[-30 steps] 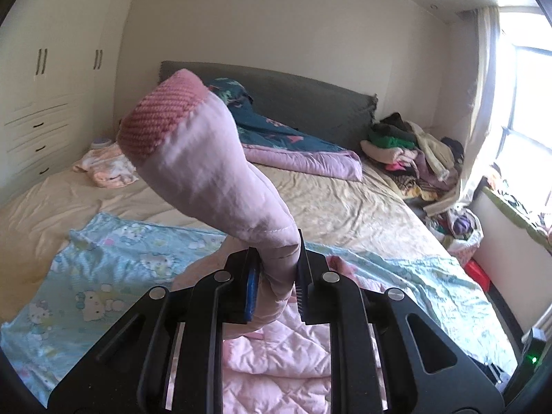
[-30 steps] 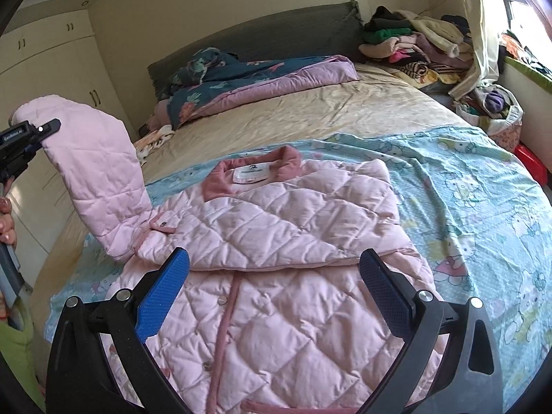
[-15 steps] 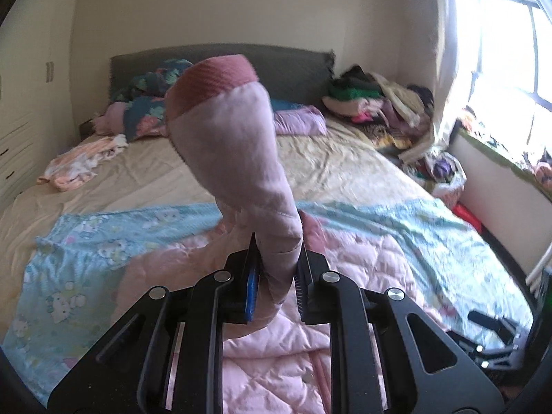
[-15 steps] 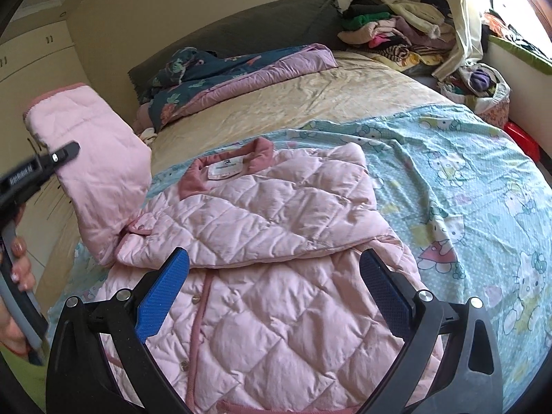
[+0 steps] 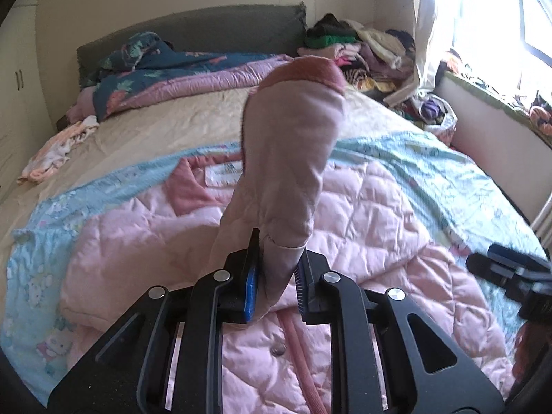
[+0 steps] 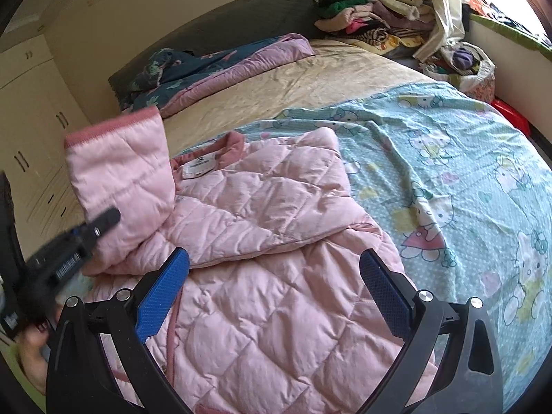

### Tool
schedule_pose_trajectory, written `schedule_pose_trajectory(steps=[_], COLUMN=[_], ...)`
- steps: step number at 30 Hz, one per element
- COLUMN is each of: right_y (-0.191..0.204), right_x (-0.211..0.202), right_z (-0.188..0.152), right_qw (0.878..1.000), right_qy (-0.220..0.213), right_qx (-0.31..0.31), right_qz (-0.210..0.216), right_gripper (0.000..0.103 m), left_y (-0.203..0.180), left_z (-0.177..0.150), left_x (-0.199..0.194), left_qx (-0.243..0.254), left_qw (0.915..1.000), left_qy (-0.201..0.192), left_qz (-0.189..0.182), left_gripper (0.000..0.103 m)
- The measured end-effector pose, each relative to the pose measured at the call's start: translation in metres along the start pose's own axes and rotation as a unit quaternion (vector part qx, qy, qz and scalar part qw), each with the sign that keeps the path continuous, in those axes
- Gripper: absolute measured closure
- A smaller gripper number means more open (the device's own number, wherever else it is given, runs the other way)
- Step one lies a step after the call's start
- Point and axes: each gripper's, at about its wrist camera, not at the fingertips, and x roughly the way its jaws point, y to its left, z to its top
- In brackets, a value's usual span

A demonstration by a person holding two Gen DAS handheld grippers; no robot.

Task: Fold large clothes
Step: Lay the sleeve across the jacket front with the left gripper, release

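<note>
We judged the puffy jacket (image 6: pixel 276 241) light and floppy; our left gripper (image 5: pixel 276 281) pinched its sleeve (image 5: pixel 289 158), the right gripper (image 6: pixel 276 272) gaped empty.

Pink quilted jacket (image 6: pixel 276 241) lies spread on a light-blue cartoon-print sheet (image 6: pixel 465 179) over the bed's near half, collar (image 6: pixel 224 148) toward the headboard (image 6: pixel 224 27). Right gripper (image 6: pixel 274 286) hovers above the jacket's lower part, jaws wide apart, nothing between them. At the bed's left edge, left gripper (image 6: pixel 91 231), blurred, clamps the jacket's sleeve (image 6: pixel 120 179), cuff raised. Folded quilt (image 6: pixel 224 65) by the headboard; clothes pile (image 6: pixel 372 13) at far right corner.
</note>
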Motion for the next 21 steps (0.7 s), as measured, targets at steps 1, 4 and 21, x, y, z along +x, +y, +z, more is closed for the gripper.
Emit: schedule_pose_trajectory(steps=[1, 4, 21], right_y=[-0.003, -0.01, -0.02], right_x=[0.001, 0.001, 0.006], right_z=[0.0, 0.0, -0.001], right_qw=[1.0, 1.0, 0.999], right_qy=[0.001, 0.002, 0.008], right_qx=[0.003, 0.01, 0.035], right_qz=[-0.001, -0.006, 0.0], right_gripper=[0.005, 0.005, 0.005], left_y=[-0.003, -0.012, -0.039], left_z=[-0.004, -0.014, -0.065], left_x=[0.004, 0.013, 0.025], left_qx=[0.004, 0.022, 0.085], left_qw=[1.0, 0.9996, 0.991], left_qy=[0.003, 0.015, 0.103], left_qz=[0.002, 0.006, -0.015], left_gripper=[0.091, 0.09, 0.028])
